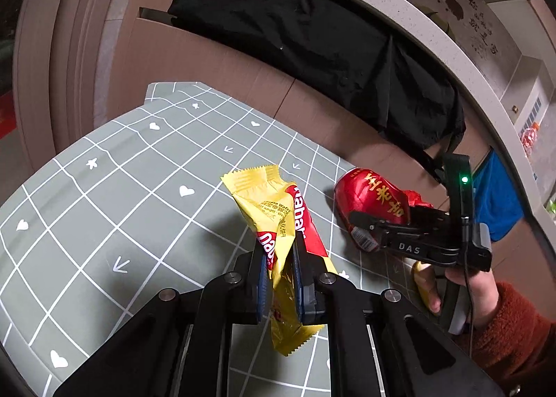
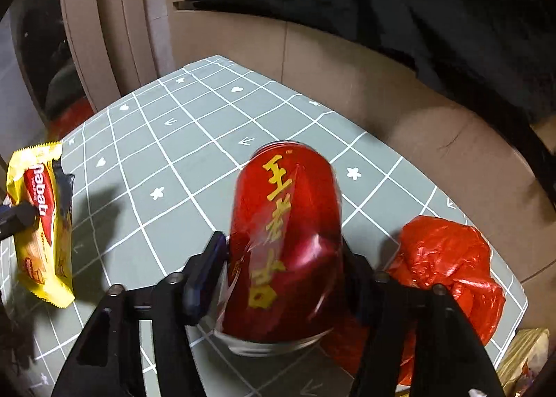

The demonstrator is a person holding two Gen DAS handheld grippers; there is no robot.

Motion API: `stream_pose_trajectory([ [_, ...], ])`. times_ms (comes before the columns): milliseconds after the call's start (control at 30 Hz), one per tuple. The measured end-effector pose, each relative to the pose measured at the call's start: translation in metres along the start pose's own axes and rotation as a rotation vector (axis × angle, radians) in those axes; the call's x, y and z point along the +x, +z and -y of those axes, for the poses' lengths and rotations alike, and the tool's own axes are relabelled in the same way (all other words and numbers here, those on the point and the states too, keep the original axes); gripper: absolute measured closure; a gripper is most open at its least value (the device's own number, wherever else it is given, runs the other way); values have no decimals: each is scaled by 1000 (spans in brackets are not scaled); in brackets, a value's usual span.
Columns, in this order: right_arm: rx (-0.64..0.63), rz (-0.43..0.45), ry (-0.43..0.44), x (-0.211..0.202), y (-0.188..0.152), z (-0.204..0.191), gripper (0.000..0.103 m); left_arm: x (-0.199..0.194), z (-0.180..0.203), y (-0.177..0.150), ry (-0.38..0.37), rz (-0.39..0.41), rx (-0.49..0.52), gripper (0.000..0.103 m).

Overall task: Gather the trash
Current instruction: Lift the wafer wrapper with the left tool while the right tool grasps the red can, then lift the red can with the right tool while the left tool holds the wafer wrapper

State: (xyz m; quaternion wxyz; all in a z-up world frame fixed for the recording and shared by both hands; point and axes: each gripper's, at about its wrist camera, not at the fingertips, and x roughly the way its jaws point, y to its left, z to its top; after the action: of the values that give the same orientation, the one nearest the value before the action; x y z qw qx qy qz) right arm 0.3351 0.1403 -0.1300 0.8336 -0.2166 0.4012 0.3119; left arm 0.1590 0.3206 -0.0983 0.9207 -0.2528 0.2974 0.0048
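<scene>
One yellow "nabati" wafer wrapper (image 1: 278, 219), pinched in left tool (image 1: 280, 278); one red 王老吉 can (image 2: 285, 240), right of wrapper, clamped in right tool (image 2: 278, 278); one desk (image 1: 104, 205).

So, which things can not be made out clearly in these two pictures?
- Lower end of the dented red drink can: right wrist view, behind the right claw; whether its pads press it is unclear.
- Crumpled red plastic bag: right wrist view, partly behind the claw arm.
- Small print on the yellow wafer wrapper, gripped by the left claw: left wrist view, too small.
- Item at the lower right corner: right wrist view, cut off.
</scene>
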Motion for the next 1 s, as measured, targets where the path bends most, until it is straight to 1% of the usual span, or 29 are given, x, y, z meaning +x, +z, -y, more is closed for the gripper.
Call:
stream_pose_trajectory([
  [67, 13, 29, 23, -12, -1, 0, 53, 0, 3, 1, 4, 0, 10, 90],
  [100, 12, 70, 47, -29, -2, 0, 54, 1, 6, 1, 5, -1, 19, 90],
  [133, 12, 70, 47, -29, -2, 0, 55, 1, 9, 2, 6, -1, 26, 90],
  [233, -6, 121, 35, -56, -4, 0, 56, 1, 22, 4, 5, 4, 52, 90],
  [267, 6, 152, 40, -75, -6, 4, 56, 0, 26, 5, 3, 8, 60, 90],
  [367, 16, 177, 38, -86, -4, 7, 57, -3, 44, 10, -2, 31, 97, 90],
  [433, 31, 217, 47, -108, -6, 14, 57, -7, 60, 14, 4, 52, 135, 90],
  [633, 33, 260, 56, -129, -12, 19, 58, -14, 101, 22, -5, 81, 209, 90],
  [733, 41, 291, 63, -143, -17, 28, 58, -15, 115, 23, -9, 82, 233, 90],
  [833, 45, 303, 65, -149, -18, 32, 60, -14, 129, 23, -11, 81, 255, 90],
  [1000, 49, 352, 39, -172, -26, 46, 60, -11, 153, 27, -22, 83, 291, 90],
])
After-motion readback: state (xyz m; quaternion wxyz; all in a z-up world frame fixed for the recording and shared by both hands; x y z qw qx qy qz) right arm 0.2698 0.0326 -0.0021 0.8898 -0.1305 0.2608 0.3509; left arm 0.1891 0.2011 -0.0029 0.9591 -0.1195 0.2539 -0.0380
